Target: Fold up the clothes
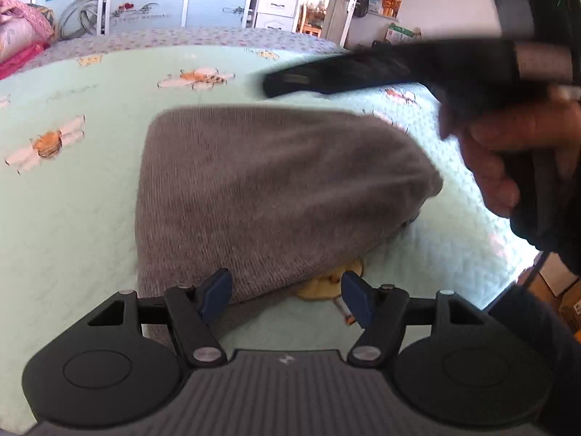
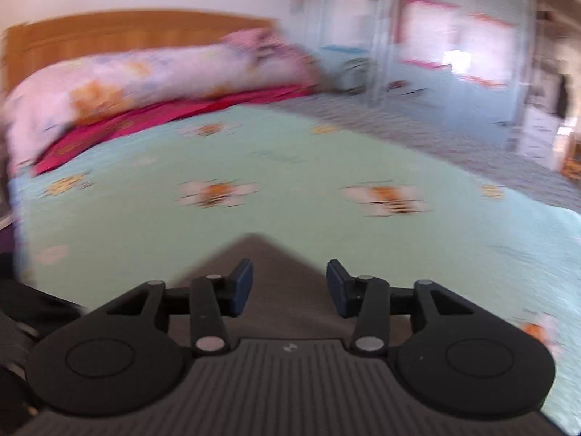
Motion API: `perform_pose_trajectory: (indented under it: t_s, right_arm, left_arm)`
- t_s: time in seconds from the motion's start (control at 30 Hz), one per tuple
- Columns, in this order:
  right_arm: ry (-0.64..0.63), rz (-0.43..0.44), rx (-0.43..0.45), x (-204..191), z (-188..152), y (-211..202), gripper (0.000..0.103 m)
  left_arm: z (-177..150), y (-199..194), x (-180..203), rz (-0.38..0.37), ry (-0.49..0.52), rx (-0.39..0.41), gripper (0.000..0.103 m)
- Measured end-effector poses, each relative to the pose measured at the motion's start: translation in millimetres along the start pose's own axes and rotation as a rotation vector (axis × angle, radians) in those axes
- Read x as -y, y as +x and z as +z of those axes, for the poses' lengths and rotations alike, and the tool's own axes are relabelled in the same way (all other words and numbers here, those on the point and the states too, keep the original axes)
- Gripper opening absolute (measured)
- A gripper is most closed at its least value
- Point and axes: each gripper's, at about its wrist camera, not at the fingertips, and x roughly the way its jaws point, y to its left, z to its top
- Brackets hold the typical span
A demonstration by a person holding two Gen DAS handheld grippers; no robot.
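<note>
Grey knit [image 1: 276, 189] folded on bedspread [image 1: 72, 225]; left gripper [image 1: 287, 296] jaws apart; right gripper [image 1: 363, 72] blurred, prob. above.

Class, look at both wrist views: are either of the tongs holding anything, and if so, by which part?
Nothing is held. The left tongs and right tongs are both open above the grey garment.

The left wrist camera sits just behind its own gripper [image 1: 287, 296], looking forward and down along the two spread fingers, close over a grey knitted garment [image 1: 276, 185] lying on a pale green bedspread [image 1: 72, 218]. It faces across the bed towards blue wardrobes [image 1: 152, 0] and an open doorway, and it catches the right hand [image 1: 508, 160] at its right edge. The right wrist camera rides behind its gripper [image 2: 289, 287] too, low over the garment's corner [image 2: 254, 250], facing the wooden headboard [image 2: 109, 36]; this view is blurred. Both views share the garment, the bedspread [image 2: 290, 167] and the wardrobes [image 2: 435, 54].
</note>
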Motion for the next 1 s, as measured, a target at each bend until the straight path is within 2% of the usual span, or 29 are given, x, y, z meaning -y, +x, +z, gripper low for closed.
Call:
perform_pose_trajectory:
  t_s: [0.07, 0.13, 0.2, 0.27, 0.33, 0.43, 0.5, 0.57, 0.67, 0.73, 0.77, 0.8, 0.87, 0.93, 1.0]
  right_arm:
    - [-0.01, 0.042, -0.071, -11.9, 4.6, 33.3, 0.048]
    - [0.006, 0.004, -0.177, -8.7, 0.8, 74.1, 0.048]
    - [0.097, -0.033, -0.22, 13.7, -1.4, 95.2, 0.049]
    - [0.242, -0.053, -0.173, 33.1, 0.9, 82.1, 0.048]
    - [0.286, -0.05, -0.087, 35.3, 1.9, 49.0, 0.049]
    - [0.216, -0.069, -0.011, 18.6, -9.1, -10.0, 0.051]
    - [0.153, -0.133, 0.009, 6.8, -27.5, -41.2, 0.056]
    - [0.122, -0.221, -0.002, 6.2, -51.7, -54.3, 0.063]
    - [0.156, -0.327, -0.113, 29.7, -96.8, -46.6, 0.065]
    - [0.312, -0.286, -0.084, 48.6, -115.1, -54.5, 0.069]
    - [0.368, -0.284, -0.058, 50.8, -112.6, -60.9, 0.068]
    - [0.367, -0.307, -0.023, 45.8, -105.4, -67.4, 0.068]
    - [0.327, -0.335, 0.053, 31.8, -87.4, -73.5, 0.069]
    - [0.291, -0.31, 0.106, 16.1, -74.2, -78.7, 0.072]
    - [0.265, -0.285, 0.126, 3.3, -70.9, -74.3, 0.08]
  left_arm:
    - [-6.4, 2.2, 0.9, -0.007, 0.016, -0.02, 0.07]
    - [-12.8, 4.4, 1.7, -0.015, 0.031, -0.041, 0.071]
    - [-19.3, 6.7, 2.6, -0.022, 0.047, -0.061, 0.071]
    - [-22.7, 7.8, 0.4, -0.023, 0.049, -0.068, 0.071]
    - [-19.7, 6.9, -8.3, -0.012, 0.025, -0.048, 0.071]
    - [-15.3, 5.4, -21.3, 0.006, -0.013, -0.017, 0.071]
    - [-12.4, 4.4, -29.9, 0.018, -0.038, 0.003, 0.071]
    - [-9.5, 3.4, -38.6, 0.03, -0.062, 0.024, 0.072]
    - [-5.1, 2.0, -51.5, 0.047, -0.1, 0.054, 0.071]
    - [-5.6, 1.2, -58.4, 0.069, -0.118, 0.06, 0.072]
    - [-7.8, -2.4, -61.0, 0.064, -0.14, 0.049, 0.07]
    - [-9.1, -7.9, -64.3, 0.046, -0.172, 0.04, 0.07]
    - [-10.0, -26.6, -63.2, 0.043, -0.169, 0.08, 0.071]
    - [-8.2, -37.1, -63.1, 0.052, -0.165, 0.107, 0.071]
    - [-7.2, -42.4, -66.9, 0.06, -0.163, 0.119, 0.071]
